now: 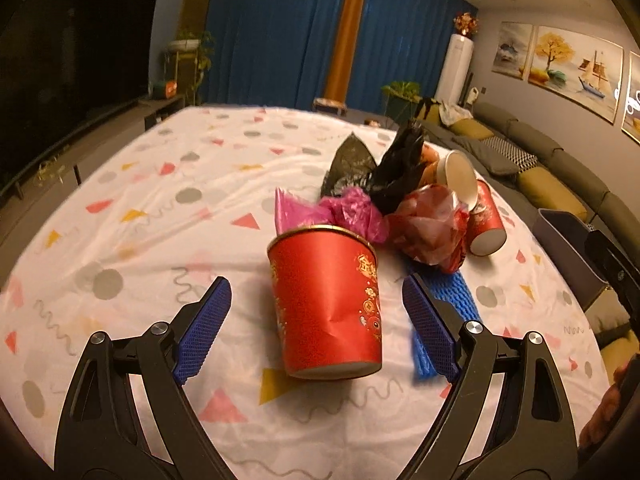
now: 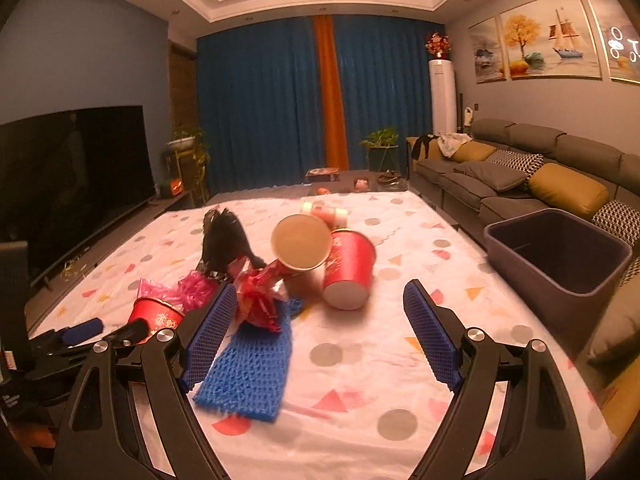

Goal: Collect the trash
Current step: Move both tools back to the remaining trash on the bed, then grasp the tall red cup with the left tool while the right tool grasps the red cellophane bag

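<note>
Left gripper (image 1: 316, 304) wide open, 1 upright red cup (image 1: 326, 304) between the pads, not touched. Right gripper (image 2: 316, 312) also open, nothing held — blue foam net (image 2: 250, 364) lies under its left finger. Trash pile on the patterned sheet (image 2: 360, 380): 2 tipped red cups (image 2: 348, 270), black bag (image 2: 224, 240), pink bag (image 1: 344, 212), red wrapper (image 2: 260, 296). Grey bin (image 2: 560, 256) at the sheet's right edge, near the sofa (image 2: 520, 168).

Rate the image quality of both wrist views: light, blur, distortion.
Left wrist view: dim warm light, strong fisheye bending of the table edge, the upright red cup fairly sharp, its shadow falling toward the camera. Right wrist view: same warm cast, the tipped cups and blue foam net softened by blur.
</note>
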`<action>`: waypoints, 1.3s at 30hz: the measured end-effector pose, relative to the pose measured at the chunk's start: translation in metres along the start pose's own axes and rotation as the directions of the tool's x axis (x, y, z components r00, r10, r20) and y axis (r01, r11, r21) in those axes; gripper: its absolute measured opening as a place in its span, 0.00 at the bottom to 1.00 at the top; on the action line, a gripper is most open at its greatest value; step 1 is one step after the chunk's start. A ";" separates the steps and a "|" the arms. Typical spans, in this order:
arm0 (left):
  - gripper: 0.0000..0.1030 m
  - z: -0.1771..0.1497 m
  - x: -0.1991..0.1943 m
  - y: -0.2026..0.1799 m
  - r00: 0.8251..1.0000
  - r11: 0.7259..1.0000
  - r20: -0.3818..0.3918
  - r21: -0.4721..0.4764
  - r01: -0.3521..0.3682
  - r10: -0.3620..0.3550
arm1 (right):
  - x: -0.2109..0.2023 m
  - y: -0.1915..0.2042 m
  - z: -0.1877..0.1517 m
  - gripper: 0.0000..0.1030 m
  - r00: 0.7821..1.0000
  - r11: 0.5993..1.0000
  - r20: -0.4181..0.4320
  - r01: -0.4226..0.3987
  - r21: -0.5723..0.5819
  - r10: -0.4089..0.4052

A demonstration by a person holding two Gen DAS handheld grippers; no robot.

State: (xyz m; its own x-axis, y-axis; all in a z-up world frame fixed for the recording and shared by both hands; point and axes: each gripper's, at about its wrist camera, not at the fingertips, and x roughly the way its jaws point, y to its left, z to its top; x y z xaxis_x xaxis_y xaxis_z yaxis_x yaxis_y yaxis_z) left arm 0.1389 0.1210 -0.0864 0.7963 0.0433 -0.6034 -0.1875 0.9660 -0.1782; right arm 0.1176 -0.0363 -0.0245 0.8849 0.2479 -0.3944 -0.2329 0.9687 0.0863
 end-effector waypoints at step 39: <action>0.52 0.022 -0.034 0.064 0.987 0.981 0.100 -0.139 0.137 -0.124 | 0.117 0.057 -0.003 0.41 0.977 0.997 -0.208 -0.063 -0.046 0.052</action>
State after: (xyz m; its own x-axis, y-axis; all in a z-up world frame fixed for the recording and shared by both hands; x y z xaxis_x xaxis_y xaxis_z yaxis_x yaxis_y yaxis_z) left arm 0.1120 0.1868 -0.0602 0.8671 -0.0513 -0.4955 -0.1546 0.9178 -0.3656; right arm 0.2070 0.0481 -0.0684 0.7683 0.2897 -0.5707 -0.3070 0.9492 0.0686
